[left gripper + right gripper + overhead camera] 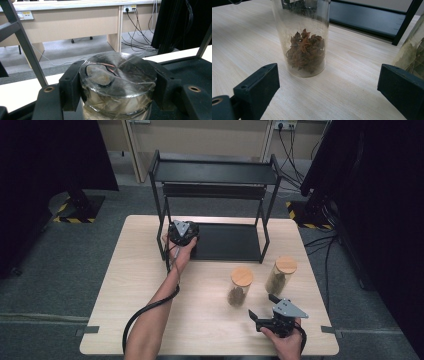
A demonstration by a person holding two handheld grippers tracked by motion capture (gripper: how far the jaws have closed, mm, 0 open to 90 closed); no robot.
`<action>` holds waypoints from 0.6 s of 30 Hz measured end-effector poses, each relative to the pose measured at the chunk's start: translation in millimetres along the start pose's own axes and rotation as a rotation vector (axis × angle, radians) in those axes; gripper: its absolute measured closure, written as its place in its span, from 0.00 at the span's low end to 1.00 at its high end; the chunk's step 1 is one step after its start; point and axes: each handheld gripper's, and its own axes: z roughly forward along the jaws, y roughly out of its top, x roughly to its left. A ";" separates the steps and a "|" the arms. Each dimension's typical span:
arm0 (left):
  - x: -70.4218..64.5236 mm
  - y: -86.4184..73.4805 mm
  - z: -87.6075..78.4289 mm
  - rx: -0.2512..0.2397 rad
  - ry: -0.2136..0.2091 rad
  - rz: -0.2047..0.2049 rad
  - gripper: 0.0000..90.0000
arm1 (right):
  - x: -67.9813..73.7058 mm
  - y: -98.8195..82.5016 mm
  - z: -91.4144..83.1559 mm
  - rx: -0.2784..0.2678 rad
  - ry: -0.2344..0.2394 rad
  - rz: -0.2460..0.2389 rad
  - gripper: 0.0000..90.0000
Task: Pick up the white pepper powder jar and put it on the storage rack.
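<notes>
Three jars in all. One clear jar (117, 85) sits clamped in the left claw (117, 87), both jaws pressed on its sides, at the front left corner of the lower shelf of the black rack (227, 242); in the high view the left claw (183, 233) covers it. The jar's far end shows as a clear disc, contents hard to make out.

Two more jars stand on the desk (145, 285), both with wooden lids: star anise jar (240, 286) in the middle, leaf jar (281, 275) just to its right, apart from each other. One rack, two shelves, standing at the desk's far side.

Right claw (263, 309) rests low near the desk's front edge, jaws spread wide, holding nothing. Its own view has the star anise jar (305, 40) ahead between the jaws, not touched, and the leaf jar (412, 57) at the right edge.

Two hands, two claws, one desk.
</notes>
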 end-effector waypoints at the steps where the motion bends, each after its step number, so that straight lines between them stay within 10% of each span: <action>1: 0.1 -0.1 0.0 0.000 -0.001 0.001 0.39 | 0.1 0.0 0.1 0.000 0.000 0.000 0.05; 18: 1.6 -1.2 -2.3 0.010 -0.005 -0.016 0.38 | 0.9 0.1 0.3 0.002 0.000 -0.005 0.05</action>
